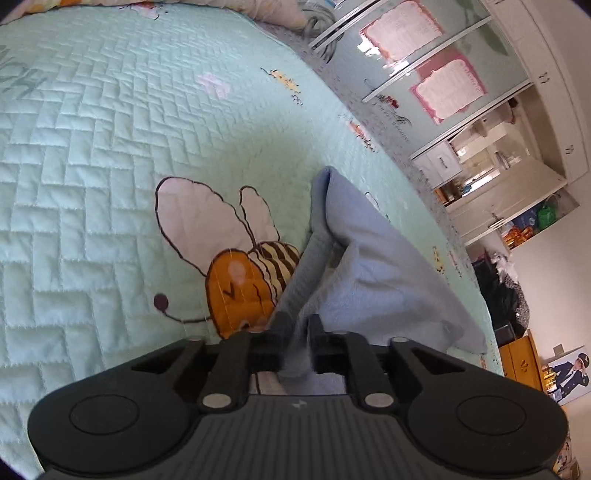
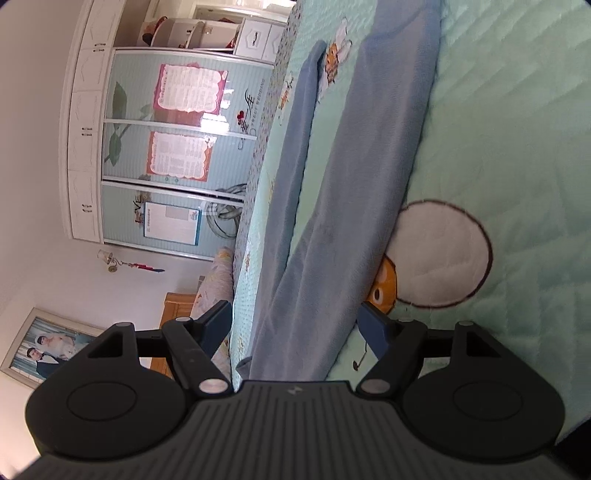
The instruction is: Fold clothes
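Note:
A light blue garment point(image 1: 369, 266) lies on a mint green quilted bedspread point(image 1: 110, 147) printed with a bee point(image 1: 240, 291). My left gripper point(image 1: 299, 325) is shut on a bunched fold of the garment, which rises off the bed from the fingers. In the right wrist view the blue garment point(image 2: 351, 184) stretches long and flat across the bedspread point(image 2: 517, 110), near the bed's edge. My right gripper point(image 2: 295, 325) stands open, its fingers wide apart on either side of the garment's near end, and the pads do not press on it.
The bed's edge point(image 2: 255, 184) runs close beside the garment. Beyond it stands a wardrobe with sliding doors point(image 2: 177, 147), a wooden cabinet point(image 1: 521, 358) and a framed photo point(image 2: 48, 343). A pillow point(image 1: 273, 11) lies at the bed's far end.

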Demonstrator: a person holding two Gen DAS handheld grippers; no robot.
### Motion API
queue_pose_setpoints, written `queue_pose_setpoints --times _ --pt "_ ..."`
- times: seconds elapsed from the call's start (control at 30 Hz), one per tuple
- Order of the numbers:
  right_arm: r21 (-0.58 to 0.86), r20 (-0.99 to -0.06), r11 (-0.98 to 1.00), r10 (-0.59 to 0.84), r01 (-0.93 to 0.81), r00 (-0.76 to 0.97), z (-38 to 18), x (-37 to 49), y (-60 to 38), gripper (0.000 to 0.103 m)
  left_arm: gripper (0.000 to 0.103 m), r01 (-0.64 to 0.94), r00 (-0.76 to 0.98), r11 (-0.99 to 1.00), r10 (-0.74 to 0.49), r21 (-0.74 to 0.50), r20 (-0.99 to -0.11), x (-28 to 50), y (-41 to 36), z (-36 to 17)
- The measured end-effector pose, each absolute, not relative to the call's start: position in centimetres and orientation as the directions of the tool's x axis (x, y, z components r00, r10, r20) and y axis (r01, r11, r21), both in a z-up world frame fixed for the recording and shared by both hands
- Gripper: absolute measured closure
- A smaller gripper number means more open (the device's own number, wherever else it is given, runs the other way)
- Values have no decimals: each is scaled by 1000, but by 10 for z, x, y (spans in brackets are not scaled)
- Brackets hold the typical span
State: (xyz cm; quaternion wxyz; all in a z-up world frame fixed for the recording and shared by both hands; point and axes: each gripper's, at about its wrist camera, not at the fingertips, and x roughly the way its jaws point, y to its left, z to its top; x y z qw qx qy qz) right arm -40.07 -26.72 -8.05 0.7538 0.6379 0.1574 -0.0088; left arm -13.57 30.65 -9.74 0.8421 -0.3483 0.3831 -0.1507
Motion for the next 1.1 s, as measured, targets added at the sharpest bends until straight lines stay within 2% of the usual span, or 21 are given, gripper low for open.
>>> queue_pose_setpoints --times 0.03,0.07,0.2,0.27,0.33,0.43,0.47,0.53,0.6,0.63,0.67,0.77,0.83,0.87,0.9,0.97,1.0,1.1 --pt "958 -238 208 182 199 954 -76 -403 -268 27 42 3 679 697 -528 -717 -510 -140 309 -92" --pt "954 -223 240 180 177 958 -70 -403 -268 27 29 15 707 683 -523 -730 -475 -145 311 -86" --pt "958 -142 275 202 83 969 -56 -376 -265 17 28 61 806 640 -484 -766 -340 -159 314 -60" --pt "965 -89 261 220 29 971 -55 -355 -263 16 28 94 828 630 -479 -771 -290 -162 304 -47" --pt "965 -70 262 273 -4 959 -59 -318 -249 15 25 135 819 648 -499 -750 -284 -161 273 -40" --pt "958 -101 285 409 -22 907 -73 -252 -212 15 22 181 780 709 -525 -682 -339 -150 210 -46" --pt "954 -119 299 407 -9 906 -79 -242 -208 19 21 188 771 741 -518 -645 -371 -145 189 -51" --pt "945 -157 328 400 19 903 -93 -222 -202 39 21 174 747 772 -508 -611 -429 -138 162 -70" --pt "962 -140 270 333 48 932 -109 -233 -237 75 21 144 712 767 -519 -625 -473 -133 150 -95" --pt "964 -146 255 266 77 953 -114 -250 -263 81 22 147 709 767 -523 -625 -474 -134 148 -103" --pt "955 -163 273 171 112 972 -113 -275 -293 83 22 156 711 768 -524 -621 -469 -136 147 -111" --pt "906 -213 358 -80 228 974 -101 -345 -358 82 21 199 729 780 -523 -594 -442 -144 145 -115" --pt "912 -241 295 -181 287 953 -96 -383 -385 71 21 210 742 792 -511 -573 -434 -145 142 -114" --pt "911 -223 305 -200 277 954 -90 -392 -385 61 20 212 749 798 -503 -564 -430 -146 141 -114" --pt "910 -204 316 -218 267 954 -83 -401 -383 46 20 210 757 804 -493 -556 -428 -149 138 -113" --pt "911 -137 370 -150 184 979 -70 -390 -355 26 17 201 776 818 -469 -539 -422 -157 136 -113" --pt "913 -117 386 -72 135 991 -68 -371 -334 23 17 197 783 824 -458 -530 -421 -163 135 -111" --pt "916 -87 400 182 7 979 -68 -299 -265 23 7 210 790 850 -439 -483 -429 -175 130 -106"
